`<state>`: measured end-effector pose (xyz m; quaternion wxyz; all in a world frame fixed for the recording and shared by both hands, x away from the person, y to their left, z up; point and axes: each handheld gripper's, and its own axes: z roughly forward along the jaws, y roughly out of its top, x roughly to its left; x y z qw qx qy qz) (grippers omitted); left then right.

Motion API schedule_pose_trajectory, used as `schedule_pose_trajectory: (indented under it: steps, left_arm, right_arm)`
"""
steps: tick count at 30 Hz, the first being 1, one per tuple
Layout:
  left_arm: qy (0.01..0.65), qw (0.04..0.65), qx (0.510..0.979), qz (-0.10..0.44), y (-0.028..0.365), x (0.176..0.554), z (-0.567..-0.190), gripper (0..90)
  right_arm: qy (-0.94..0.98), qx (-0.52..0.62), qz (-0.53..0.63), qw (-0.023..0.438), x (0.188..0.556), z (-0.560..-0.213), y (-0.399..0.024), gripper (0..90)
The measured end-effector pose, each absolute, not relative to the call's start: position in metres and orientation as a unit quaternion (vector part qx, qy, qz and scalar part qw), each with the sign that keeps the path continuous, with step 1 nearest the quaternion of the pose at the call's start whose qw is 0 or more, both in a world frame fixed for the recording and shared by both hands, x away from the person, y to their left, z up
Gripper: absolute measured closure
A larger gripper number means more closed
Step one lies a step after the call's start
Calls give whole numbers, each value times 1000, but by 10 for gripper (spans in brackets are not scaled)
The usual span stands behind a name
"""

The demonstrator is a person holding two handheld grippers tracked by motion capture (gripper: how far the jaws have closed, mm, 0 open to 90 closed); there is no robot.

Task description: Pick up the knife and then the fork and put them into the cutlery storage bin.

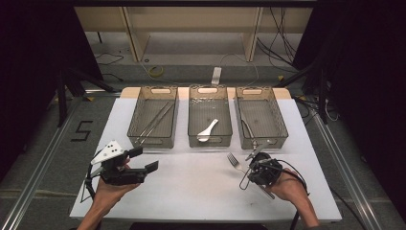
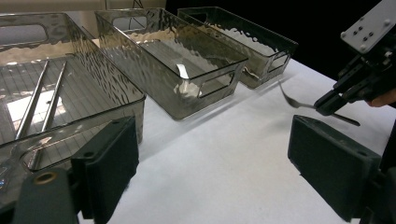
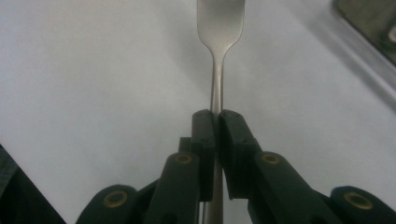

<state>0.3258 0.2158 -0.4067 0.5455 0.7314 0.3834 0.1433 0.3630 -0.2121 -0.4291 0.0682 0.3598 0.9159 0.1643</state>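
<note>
One marking can be read: a large black numeral 5 (image 1: 82, 130), laid out in straight, angular strokes on the grey floor (image 1: 43, 143) to the left of the counter (image 1: 201, 191), as the high view shows it. It sits between the counter's left edge and a metal rail (image 1: 40, 165) that runs along the floor. No other text, label, brand or sign is legible on the counter or on the things standing on it, in the high view or in either gripper view.
</note>
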Motion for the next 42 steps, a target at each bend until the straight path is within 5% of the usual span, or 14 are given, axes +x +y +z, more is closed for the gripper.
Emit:
schedule_pose_trajectory:
  steps: [42]
  left_arm:
    - [384, 549, 728, 145, 216, 326, -407, 157]
  right_arm:
    - [841, 430, 295, 143, 458, -354, -232, 849]
